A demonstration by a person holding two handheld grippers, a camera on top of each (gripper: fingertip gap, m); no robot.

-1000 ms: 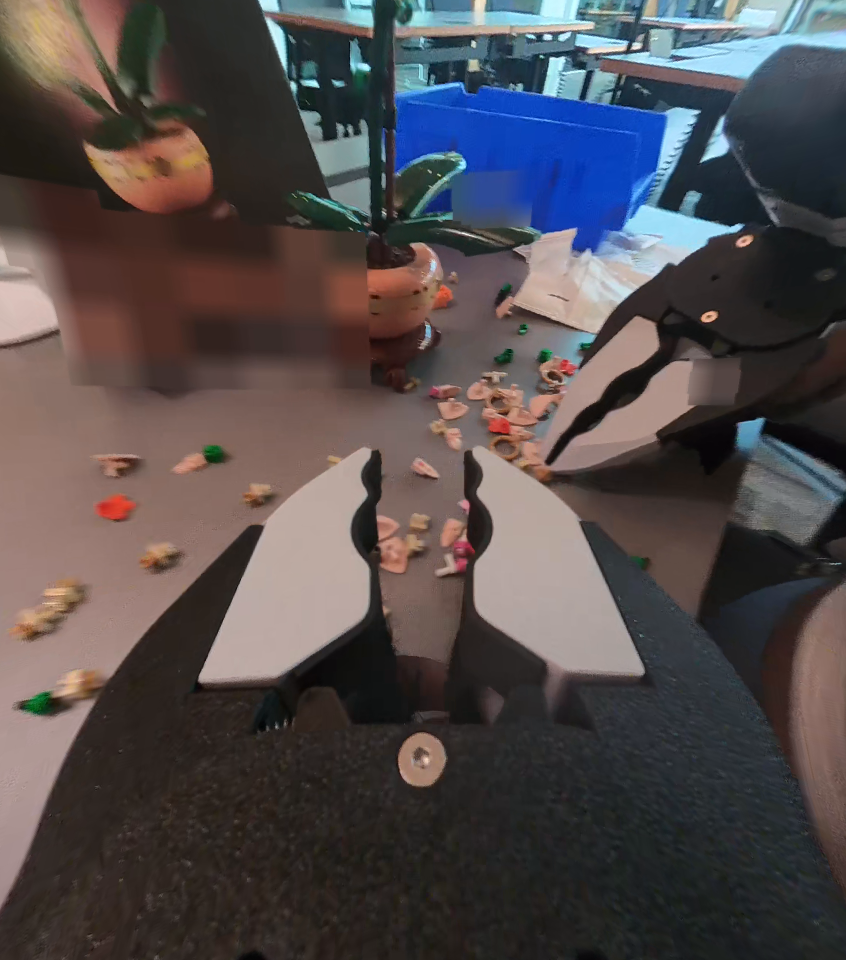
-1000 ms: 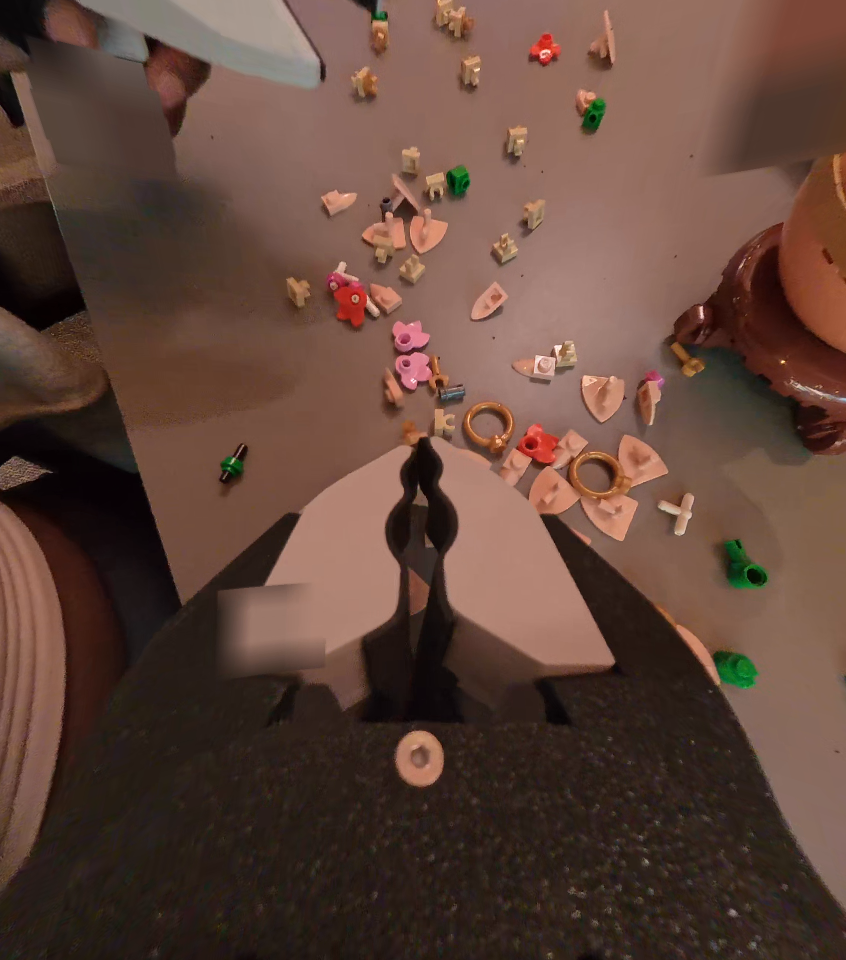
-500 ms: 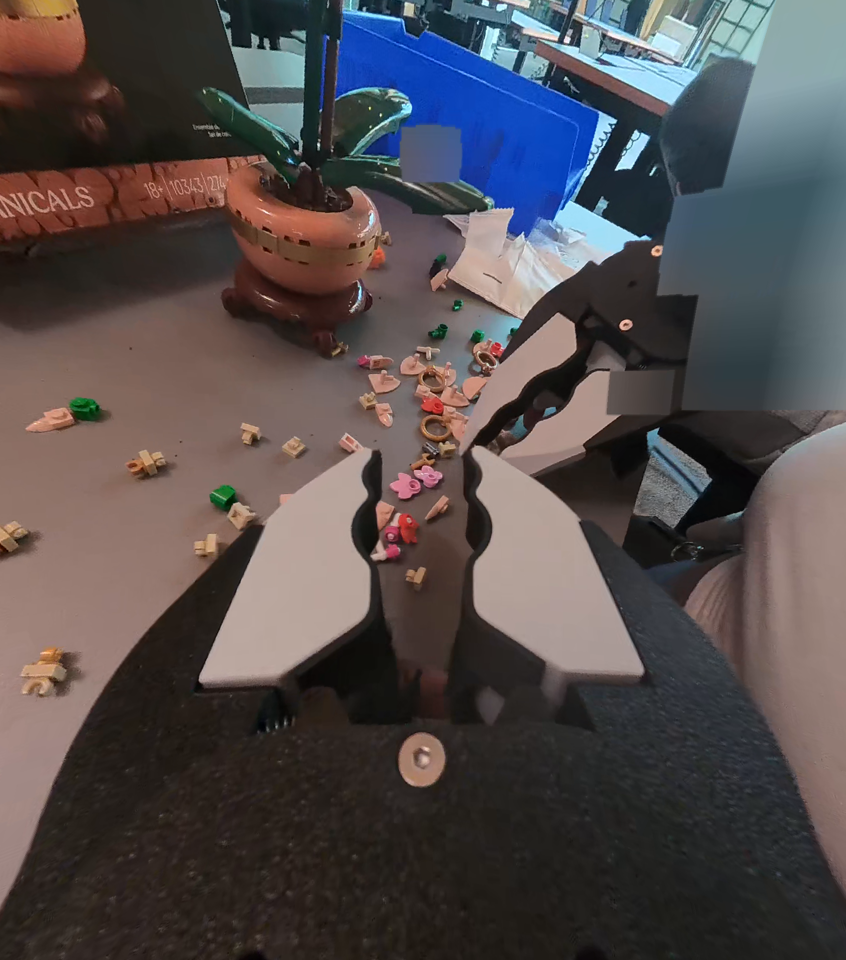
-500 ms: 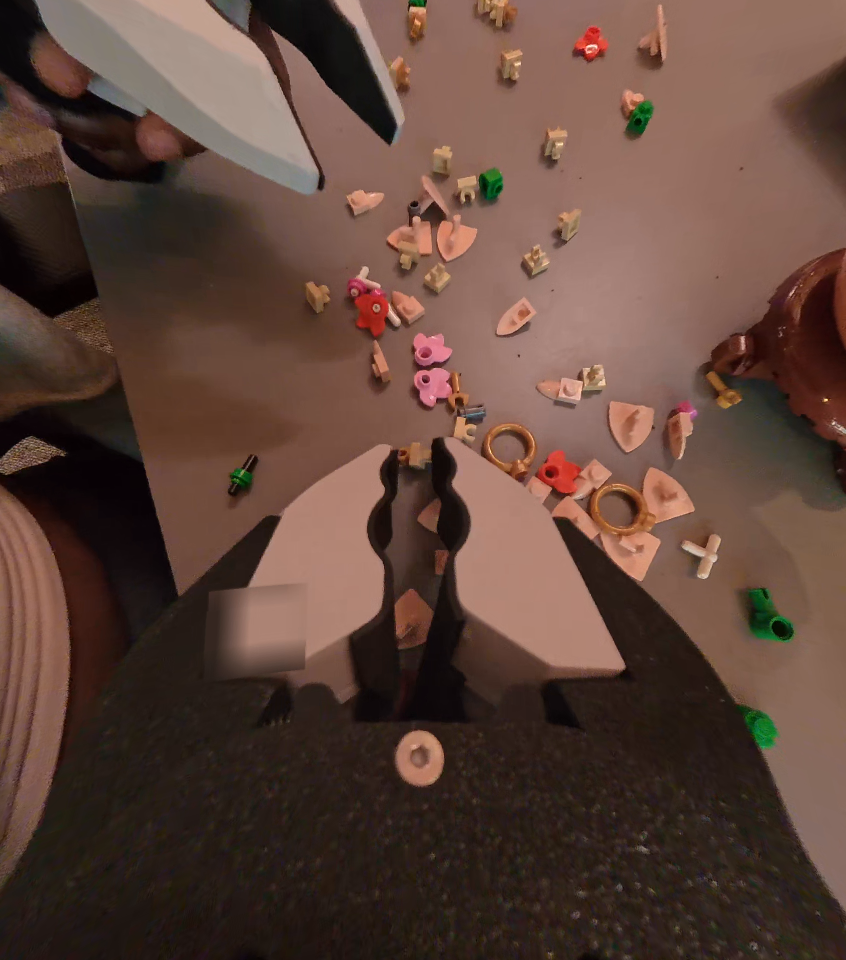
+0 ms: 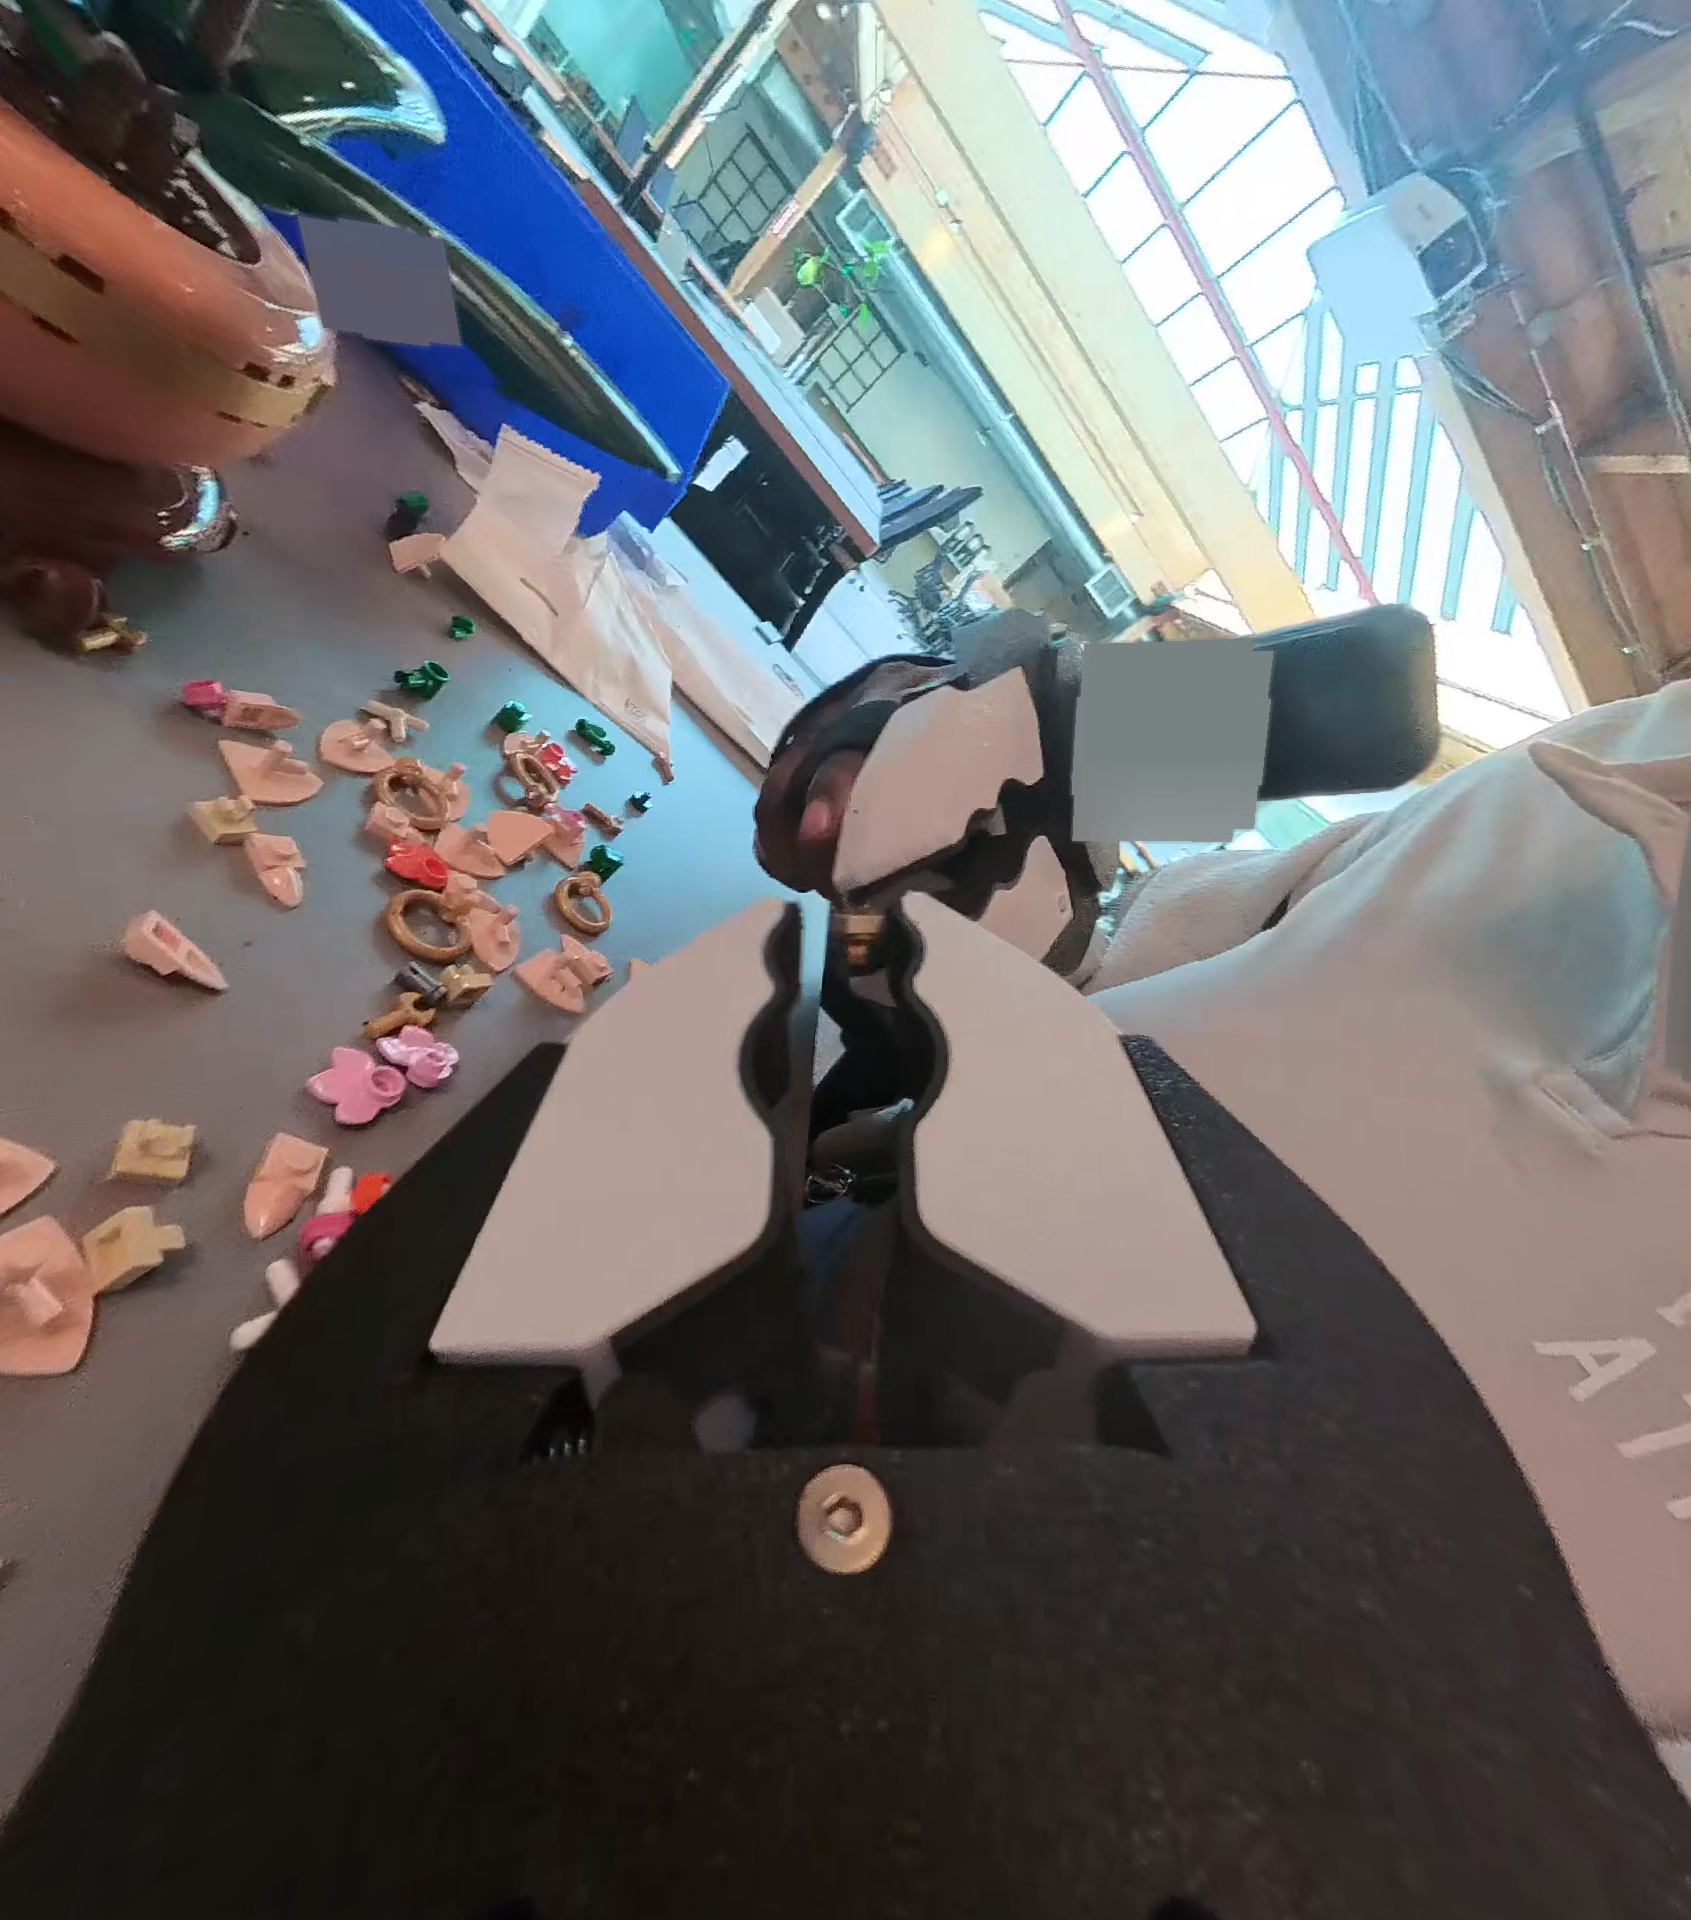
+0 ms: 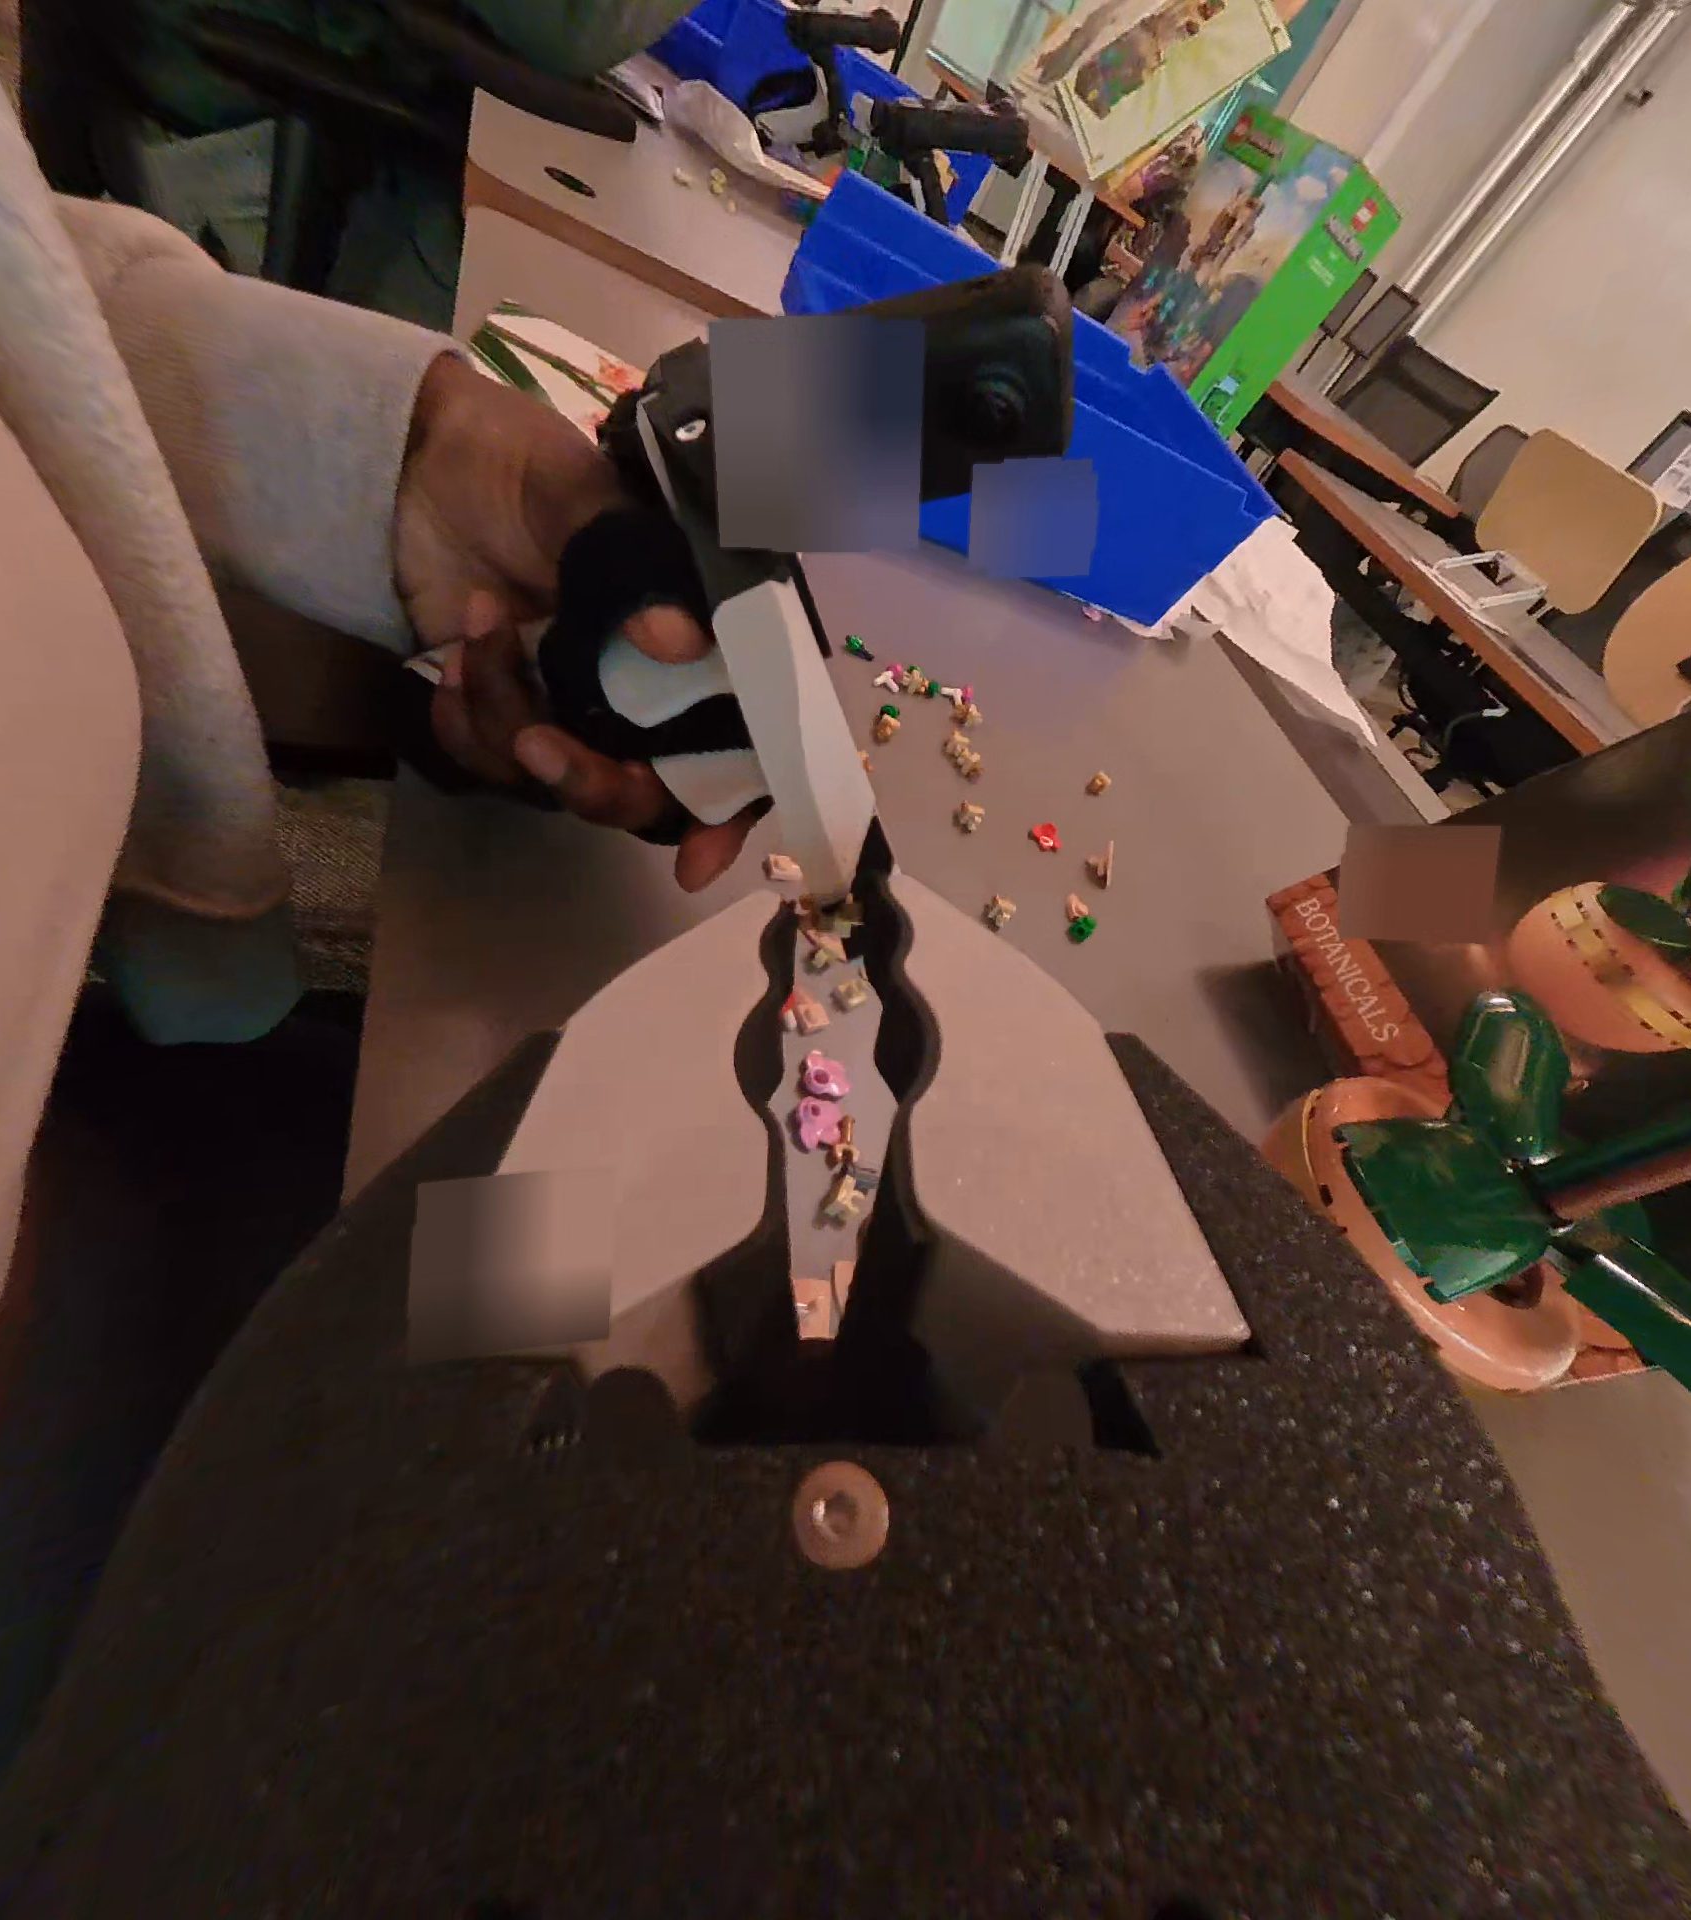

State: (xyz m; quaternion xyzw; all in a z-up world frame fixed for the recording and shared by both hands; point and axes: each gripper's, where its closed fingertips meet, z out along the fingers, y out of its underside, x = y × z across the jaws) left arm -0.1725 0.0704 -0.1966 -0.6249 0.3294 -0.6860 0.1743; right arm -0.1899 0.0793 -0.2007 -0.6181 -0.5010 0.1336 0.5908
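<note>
My right gripper (image 6: pixel 825 902) is raised above the grey table (image 6: pixel 1184 831) and shut on a small tan brick piece (image 6: pixel 825 916) at its fingertips. My left gripper (image 5: pixel 851 920) faces it tip to tip. Its jaws stand narrowly open on either side of the same tan piece (image 5: pixel 860 928), and they do not visibly touch it. The right gripper also shows in the left wrist view (image 5: pixel 934 790), and the left gripper shows edge-on in the right wrist view (image 6: pixel 799 727), held by a hand. Many small loose pieces lie on the table (image 5: pixel 41 935) below.
A brick-built plant in a pink pot (image 5: pixel 41 260) (image 6: pixel 1392 1164) stands close by. Gold rings (image 5: pixel 420 920), pink flower pieces (image 5: pixel 358 1086) (image 6: pixel 820 1075), white bags (image 5: pixel 550 582) and a blue bin (image 6: pixel 1111 436) are on the table. A plant-picture box (image 6: pixel 1360 987) stands at the right. A person's beige sleeve (image 5: pixel 1392 1091) is near. Both grippers' tips are close together, under 4 cm apart.
The right gripper opened over the pile, closed on the tan piece and lifted it. Both grippers rose and turned to face each other. The left jaws narrowed around the piece.
</note>
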